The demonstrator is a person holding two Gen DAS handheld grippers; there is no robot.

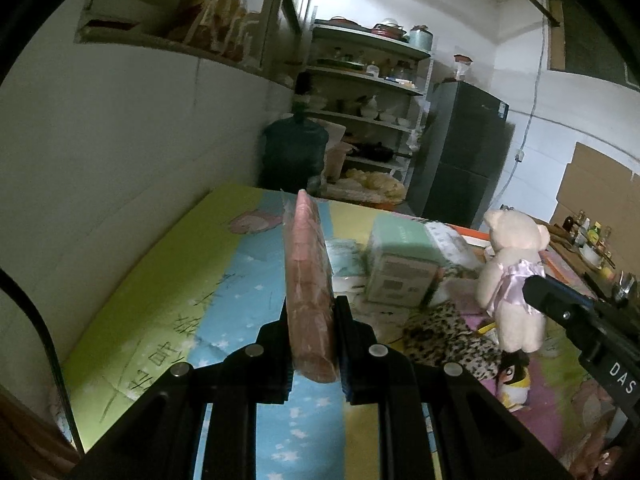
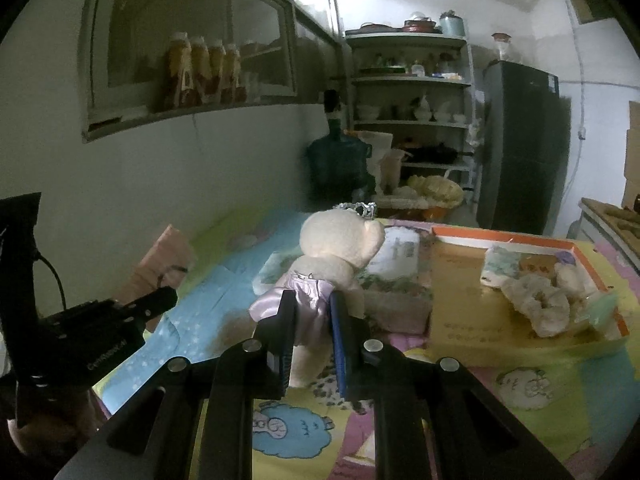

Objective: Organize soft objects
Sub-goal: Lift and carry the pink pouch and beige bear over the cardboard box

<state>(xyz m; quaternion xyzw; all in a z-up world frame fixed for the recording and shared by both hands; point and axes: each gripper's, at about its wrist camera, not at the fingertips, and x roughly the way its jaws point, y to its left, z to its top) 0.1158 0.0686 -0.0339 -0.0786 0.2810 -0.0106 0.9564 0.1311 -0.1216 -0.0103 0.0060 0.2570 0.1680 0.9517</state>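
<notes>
Pink pack (image 1: pixel 309 280): one, left claw (image 1: pixel 313 344) clamps it | one teddy bear (image 2: pixel 332 256): right claw (image 2: pixel 312 344) grips

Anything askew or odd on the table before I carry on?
Nothing spilled or damaged. The leopard-print plush lies flopped beside the green box; the left gripper holds the pink packet on edge, the right gripper the teddy bear.

Dim white-walled room, open shelving (image 2: pixel 412 80), dark fridge (image 2: pixel 520 144), wall cabinet (image 2: pixel 192 64)
</notes>
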